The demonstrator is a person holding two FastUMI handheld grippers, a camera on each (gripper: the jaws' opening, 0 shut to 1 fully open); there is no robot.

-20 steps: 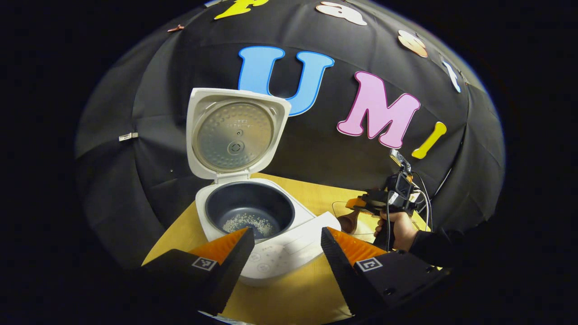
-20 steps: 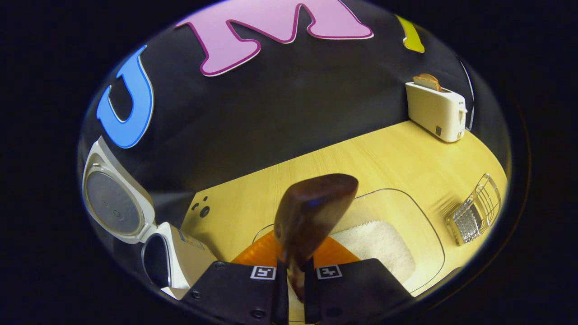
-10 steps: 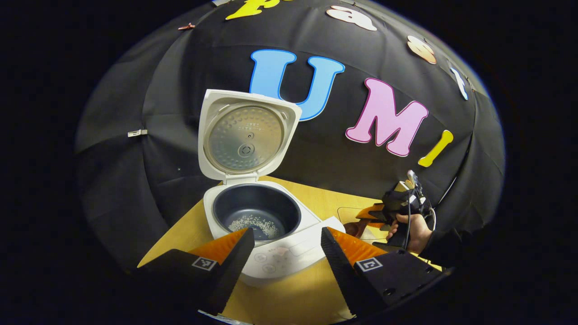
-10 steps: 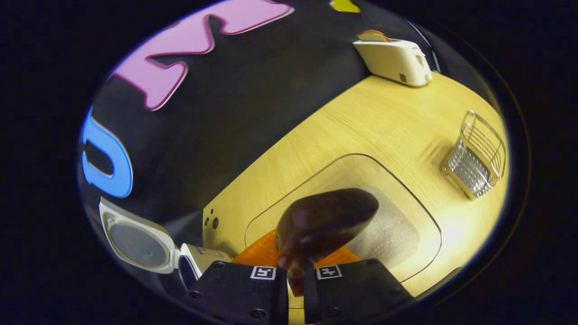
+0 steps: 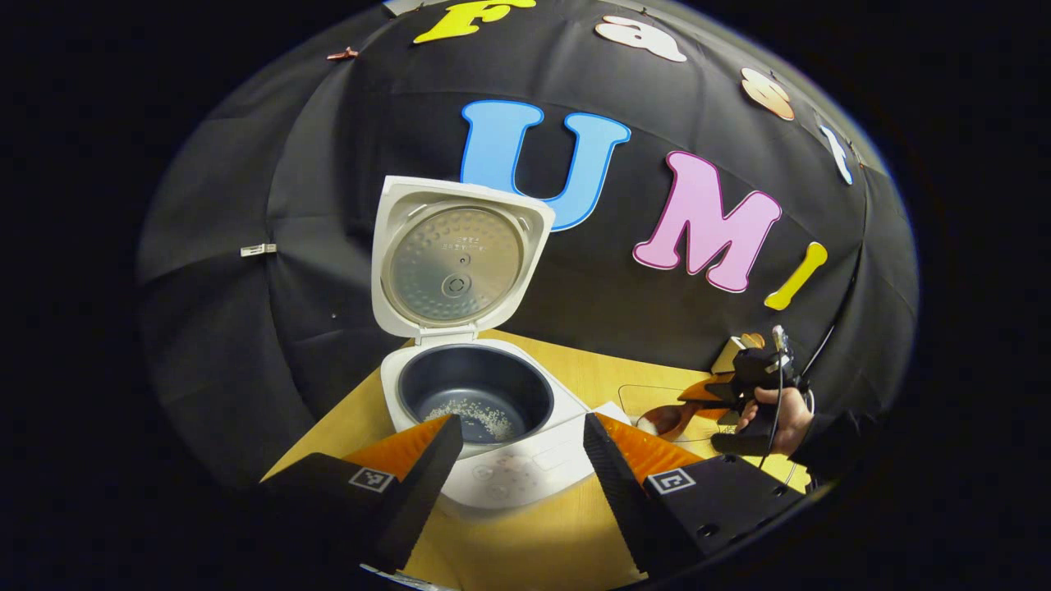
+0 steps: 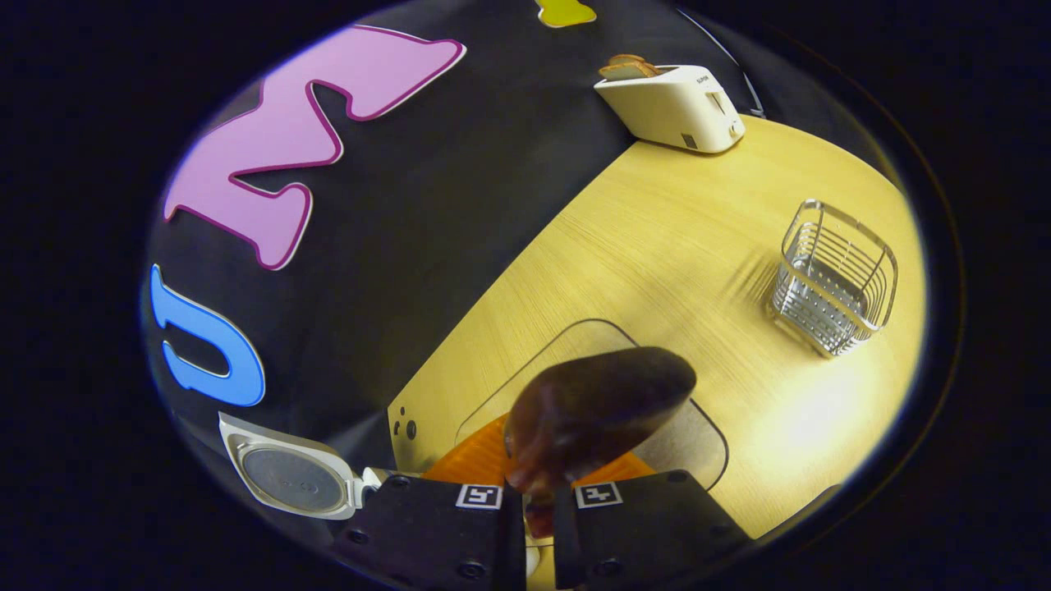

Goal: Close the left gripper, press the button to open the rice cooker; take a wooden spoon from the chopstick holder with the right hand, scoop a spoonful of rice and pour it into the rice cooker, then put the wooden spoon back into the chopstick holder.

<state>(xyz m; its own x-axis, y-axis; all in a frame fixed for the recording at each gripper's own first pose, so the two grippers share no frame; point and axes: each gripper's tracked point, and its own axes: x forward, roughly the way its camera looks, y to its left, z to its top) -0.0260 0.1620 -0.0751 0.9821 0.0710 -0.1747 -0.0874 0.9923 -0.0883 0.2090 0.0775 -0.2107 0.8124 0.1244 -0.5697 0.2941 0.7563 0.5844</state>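
Note:
The white rice cooker stands open with its lid upright; a little rice lies in its dark pot. My left gripper hovers open just in front of the cooker, with nothing between its fingers. To the cooker's right, a hand holds my right gripper. In the right gripper view, my right gripper is shut on the handle of the wooden spoon, whose bowl hangs over the clear rice tray. The wire chopstick holder stands farther right, apart from the spoon.
A white toaster with bread in it stands at the table's far corner. The wooden table ends at the black cloth wall. The cooker's lid shows at the lower left of the right gripper view.
My right gripper has carried the spoon away from the cooker and turned toward the wire holder, which now looks nearer. The left gripper has barely shifted and stays open.

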